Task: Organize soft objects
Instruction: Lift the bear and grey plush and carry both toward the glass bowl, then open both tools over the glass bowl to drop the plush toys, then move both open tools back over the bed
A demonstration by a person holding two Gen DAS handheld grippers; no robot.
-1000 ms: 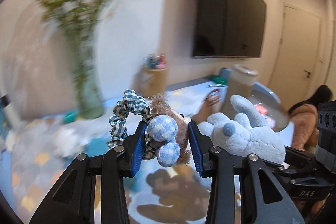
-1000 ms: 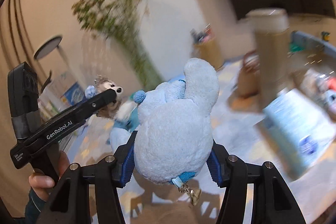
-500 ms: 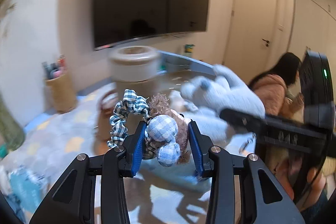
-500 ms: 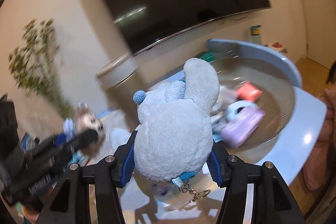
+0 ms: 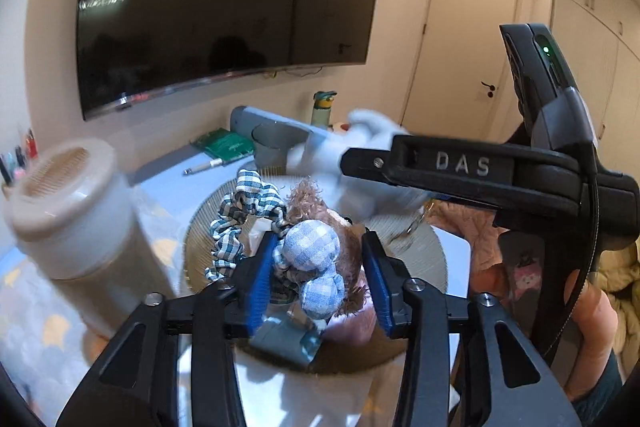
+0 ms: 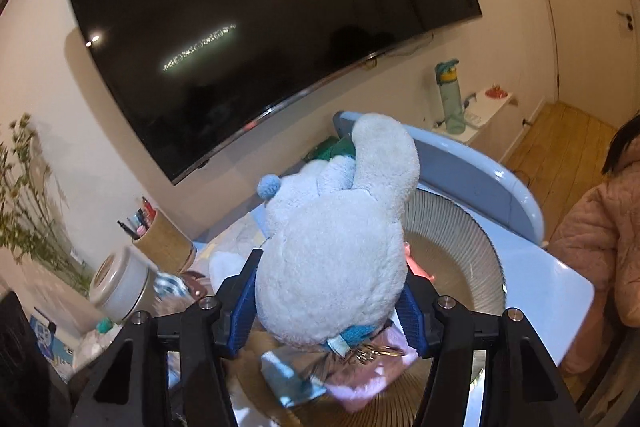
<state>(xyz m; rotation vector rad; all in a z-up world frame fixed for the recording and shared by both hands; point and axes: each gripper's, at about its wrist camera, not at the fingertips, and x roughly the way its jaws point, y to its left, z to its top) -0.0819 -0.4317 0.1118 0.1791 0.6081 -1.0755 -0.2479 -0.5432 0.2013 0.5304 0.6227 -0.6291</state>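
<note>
1. Two soft toys hang over the round basket (image 5: 424, 251), which sits on the pale blue surface (image 5: 192, 187).
2. The left tongs (image 5: 320, 241) have the little brown toy (image 5: 312, 197) with the checked bow between their blue pads. They have just been opening a bit. They are partly open, and the pads seem to touch the toy only lightly.
3. The right tongs (image 6: 330, 269) have the big pale bunny (image 6: 332, 227) between their pads. They have just been opening too. They are quite wide, and the fluffy body fills the gap and touches both pads.
4. The step now looks like dropping both toys in. Keep each toy over the middle of the basket, not the rim.
5. Open all the way and slowly, so each toy falls straight down.
6. The bow might catch on the left pad, and the bunny's key ring (image 6: 370, 353) might catch on the right one, so lift away gently.
</note>
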